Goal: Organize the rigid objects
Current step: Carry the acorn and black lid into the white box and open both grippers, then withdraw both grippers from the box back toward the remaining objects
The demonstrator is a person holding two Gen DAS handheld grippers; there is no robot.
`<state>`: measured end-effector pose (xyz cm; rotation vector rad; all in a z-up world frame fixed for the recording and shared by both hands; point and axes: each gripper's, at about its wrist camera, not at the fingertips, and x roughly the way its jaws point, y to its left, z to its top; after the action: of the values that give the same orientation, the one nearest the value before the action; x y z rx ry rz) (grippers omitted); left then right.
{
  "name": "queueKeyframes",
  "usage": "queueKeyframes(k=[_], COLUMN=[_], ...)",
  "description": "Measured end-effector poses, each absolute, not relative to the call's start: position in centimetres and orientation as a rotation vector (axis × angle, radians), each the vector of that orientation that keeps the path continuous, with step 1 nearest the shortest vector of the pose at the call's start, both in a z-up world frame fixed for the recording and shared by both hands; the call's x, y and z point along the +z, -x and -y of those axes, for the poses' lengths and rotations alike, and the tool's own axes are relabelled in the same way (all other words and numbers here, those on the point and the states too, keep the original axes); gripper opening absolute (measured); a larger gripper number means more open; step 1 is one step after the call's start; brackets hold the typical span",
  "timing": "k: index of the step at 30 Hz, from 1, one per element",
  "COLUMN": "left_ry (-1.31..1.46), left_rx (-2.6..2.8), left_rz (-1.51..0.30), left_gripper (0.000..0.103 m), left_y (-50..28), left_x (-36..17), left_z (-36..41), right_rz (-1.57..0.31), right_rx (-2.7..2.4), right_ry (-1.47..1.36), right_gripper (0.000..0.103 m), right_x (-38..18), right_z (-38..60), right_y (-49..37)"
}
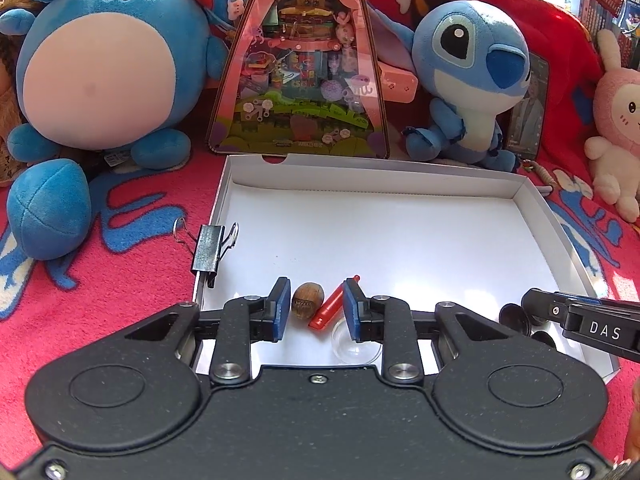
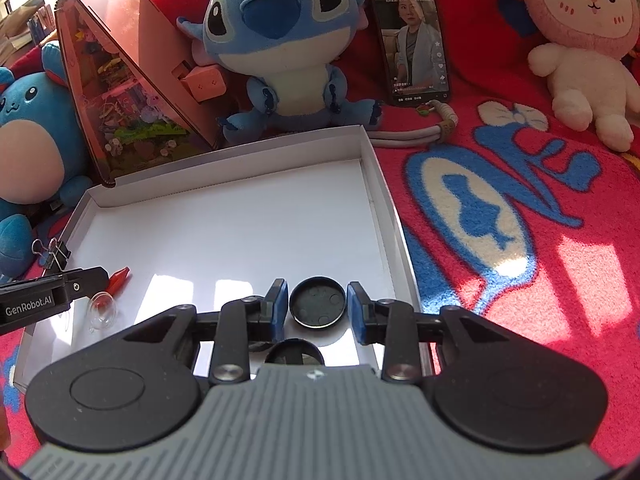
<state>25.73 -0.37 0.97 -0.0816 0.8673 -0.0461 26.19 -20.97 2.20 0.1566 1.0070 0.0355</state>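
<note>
Hovering both grippers over my white tray (image 1: 224,200), jaws narrowly apart, gripping nothing.
Left gripper (image 1: 316,308) straddles a brown nut (image 1: 307,300) and red cap (image 1: 326,312), tip pointing up-right; right gripper (image 2: 318,306) frames a round black lid (image 2: 317,306).

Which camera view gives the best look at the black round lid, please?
The right wrist view: the black round lid lies whole between the right gripper fingers in the white box. The left wrist view shows only dark lid edges behind that gripper.
</note>
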Motion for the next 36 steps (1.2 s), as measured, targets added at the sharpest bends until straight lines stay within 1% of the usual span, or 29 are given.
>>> queueKeyframes(k=[1, 4, 5, 6, 7, 9, 12, 13, 16, 18, 26, 36], left_ry=[0.078, 0.061, 0.056, 0.052, 0.049, 0.043, 0.036, 0.033, 0.023, 0.013, -0.012, -0.033], left_rx=[-0.046, -0.050, -0.053, -0.056, -0.057, -0.057, -0.060, -0.062, -0.074, -0.082, -0.092, -0.093], left_rz=[-0.864, -0.847, -0.839, -0.831, -0.825, -0.819, -0.810, -0.807, -0.793, -0.783, -0.759, -0.722], left_gripper=[0.034, 0.045, 0.051, 0.055, 0.056, 0.062, 0.068, 0.069, 0.074, 0.080, 0.083, 0.084], left_y=[-25.6, -25.2, -25.1, -24.9, -24.7, -24.3, -23.7, -23.6, -22.8, -22.3, -20.9, -19.0], left_x=[1.0, 1.4, 1.5, 1.7, 1.8, 2.1, 2.4, 2.5, 2.8, 3.0, 3.6, 4.0], left_z=[0.4, 0.7, 0.8, 0.8, 0.9, 1.0, 1.1, 1.2, 1.3, 1.5, 1.8, 1.8], right_rz=[-1.006, -1.001, -0.996, -0.992, -0.986, -0.978, -0.965, -0.959, -0.940, -0.930, -0.894, -0.857], right_rx=[0.036, 0.036, 0.035, 0.036, 0.040, 0.044, 0.052, 0.055, 0.067, 0.075, 0.087, 0.101], right_ry=[-0.157, -0.151, -0.147, -0.145, -0.147, -0.152, -0.143, -0.135, -0.117, -0.108, -0.104, -0.085], right_gripper=[0.044, 0.051, 0.055, 0.056, 0.057, 0.062, 0.064, 0.065, 0.070, 0.073, 0.084, 0.088], right_x=[2.2, 2.2, 2.3, 2.4, 2.4, 2.6, 2.8, 2.9, 3.3, 3.4, 4.1, 4.9], right_z=[21.0, 20.9, 21.0, 21.0, 21.0, 21.0, 20.9, 20.8, 20.5, 20.4, 20.2, 20.5], right_y=[-26.1, -26.0, -25.9, -25.8, -25.7, -25.5, -25.2, -25.0, -24.5, -24.2, -23.1, -21.6])
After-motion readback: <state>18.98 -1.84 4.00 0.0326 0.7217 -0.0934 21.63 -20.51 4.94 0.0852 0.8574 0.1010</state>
